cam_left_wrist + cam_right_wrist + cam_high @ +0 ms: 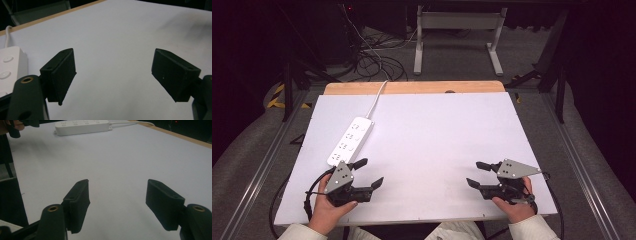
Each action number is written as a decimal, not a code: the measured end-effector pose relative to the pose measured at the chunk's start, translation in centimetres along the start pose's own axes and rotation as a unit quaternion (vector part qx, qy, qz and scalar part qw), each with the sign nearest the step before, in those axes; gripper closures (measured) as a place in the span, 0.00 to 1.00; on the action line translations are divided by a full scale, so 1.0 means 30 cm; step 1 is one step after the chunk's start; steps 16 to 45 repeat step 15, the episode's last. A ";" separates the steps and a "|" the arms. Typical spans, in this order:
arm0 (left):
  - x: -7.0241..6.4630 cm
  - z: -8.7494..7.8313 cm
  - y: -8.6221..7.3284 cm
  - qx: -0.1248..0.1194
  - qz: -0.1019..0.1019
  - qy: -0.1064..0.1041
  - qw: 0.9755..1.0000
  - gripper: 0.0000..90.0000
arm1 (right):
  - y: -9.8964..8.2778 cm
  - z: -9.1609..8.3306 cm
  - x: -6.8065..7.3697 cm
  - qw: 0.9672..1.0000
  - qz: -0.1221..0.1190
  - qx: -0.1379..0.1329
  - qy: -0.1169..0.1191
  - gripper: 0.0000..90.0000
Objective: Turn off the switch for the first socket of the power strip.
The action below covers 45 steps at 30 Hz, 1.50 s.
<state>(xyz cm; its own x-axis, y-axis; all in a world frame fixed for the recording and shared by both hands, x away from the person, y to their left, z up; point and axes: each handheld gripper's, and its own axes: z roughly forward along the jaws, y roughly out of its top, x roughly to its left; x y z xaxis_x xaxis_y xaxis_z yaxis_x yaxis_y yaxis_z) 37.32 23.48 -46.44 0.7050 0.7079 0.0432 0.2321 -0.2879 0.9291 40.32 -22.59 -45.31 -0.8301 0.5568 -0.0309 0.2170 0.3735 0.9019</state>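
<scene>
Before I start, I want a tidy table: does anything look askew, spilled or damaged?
Nothing stands out. The white plastic power strip lies flat near the left gripper, angled across the white table sheet. Both grippers, left and right, are open and hold nothing.

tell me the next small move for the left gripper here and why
Probably ease the left gripper forward and a little to its left, toward the near end of the white power strip. Its jaws stand wide open and empty, the strip lies just beyond them on the white table, and the right gripper is farther off.
</scene>
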 end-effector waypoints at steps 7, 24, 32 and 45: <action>-0.002 0.001 0.004 0.007 -0.008 0.002 1.000 0.20 | 0.000 0.002 0.000 1.000 -0.001 0.001 0.000 0.39; -0.019 0.007 0.008 0.010 0.020 0.022 1.000 0.20 | 0.000 0.000 -0.001 1.000 -0.002 0.001 0.000 0.40; -0.019 0.007 0.008 0.010 0.020 0.022 1.000 0.20 | 0.000 0.000 -0.001 1.000 -0.002 0.001 0.000 0.40; -0.019 0.007 0.008 0.010 0.020 0.022 1.000 0.20 | 0.000 0.000 -0.001 1.000 -0.002 0.001 0.000 0.40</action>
